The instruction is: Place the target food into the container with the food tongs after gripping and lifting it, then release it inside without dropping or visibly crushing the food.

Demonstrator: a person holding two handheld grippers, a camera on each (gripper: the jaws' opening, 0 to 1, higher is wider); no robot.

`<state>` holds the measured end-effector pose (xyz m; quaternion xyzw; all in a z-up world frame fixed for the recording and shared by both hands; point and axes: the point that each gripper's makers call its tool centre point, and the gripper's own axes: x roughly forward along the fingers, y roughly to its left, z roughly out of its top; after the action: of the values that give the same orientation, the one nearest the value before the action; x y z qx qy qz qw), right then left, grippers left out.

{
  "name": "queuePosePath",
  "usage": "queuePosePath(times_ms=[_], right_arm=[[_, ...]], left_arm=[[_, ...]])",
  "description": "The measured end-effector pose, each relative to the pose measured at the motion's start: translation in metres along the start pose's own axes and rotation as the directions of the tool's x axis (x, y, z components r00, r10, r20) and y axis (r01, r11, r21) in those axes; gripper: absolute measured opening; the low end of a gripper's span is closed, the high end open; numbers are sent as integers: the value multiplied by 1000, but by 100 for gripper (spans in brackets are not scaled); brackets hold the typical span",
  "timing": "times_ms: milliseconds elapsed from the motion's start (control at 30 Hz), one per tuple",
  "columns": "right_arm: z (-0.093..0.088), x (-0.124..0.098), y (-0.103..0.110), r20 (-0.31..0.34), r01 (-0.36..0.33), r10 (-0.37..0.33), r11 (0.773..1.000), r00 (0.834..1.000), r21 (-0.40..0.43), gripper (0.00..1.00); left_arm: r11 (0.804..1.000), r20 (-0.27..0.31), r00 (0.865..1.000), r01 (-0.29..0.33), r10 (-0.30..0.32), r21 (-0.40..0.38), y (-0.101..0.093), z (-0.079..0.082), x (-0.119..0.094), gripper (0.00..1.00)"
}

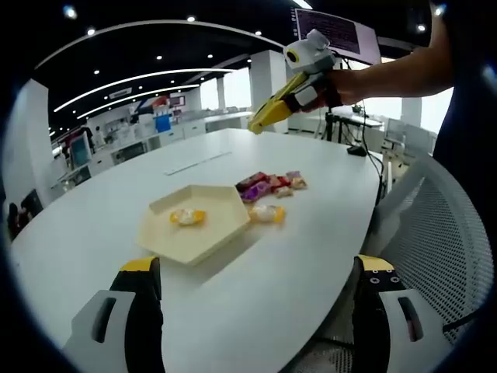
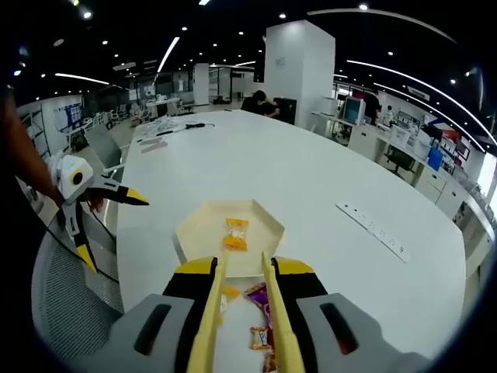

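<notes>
A cream hexagonal tray lies on the white table with one yellow wrapped candy in it. Just right of the tray lies another yellow candy, and behind it a small pile of wrapped snacks. My right gripper is shut on yellow food tongs, held in the air above the pile and the tray's near edge; the tong arms stand slightly apart with nothing between them. My left gripper hangs wide open near the table edge, holding nothing.
A power strip lies on the table beyond the tray. A mesh office chair stands at the table edge. A person's arm holds the right gripper. Cables and small items lie at the far end.
</notes>
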<state>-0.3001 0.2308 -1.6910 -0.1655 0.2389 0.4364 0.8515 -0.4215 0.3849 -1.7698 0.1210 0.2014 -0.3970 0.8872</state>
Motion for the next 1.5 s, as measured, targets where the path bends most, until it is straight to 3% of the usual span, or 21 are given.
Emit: queuePosePath(times_ms=[700,1300,1500], right_arm=[[-44,33,35,-46,-39,42,998,998,55,27],[-88,65,41,-145,-35,55,990,988,134,27],[-101,71,39,-194,-14,39,992,980,124,27]], left_arm=[[1000,-1,1000,4,-4,-3,0,0,0,100],[1000,-8,1000,10,-11,-19,0,-2,1,100],[1000,-5,1000,5,-5,-20,1,-1,0,100]])
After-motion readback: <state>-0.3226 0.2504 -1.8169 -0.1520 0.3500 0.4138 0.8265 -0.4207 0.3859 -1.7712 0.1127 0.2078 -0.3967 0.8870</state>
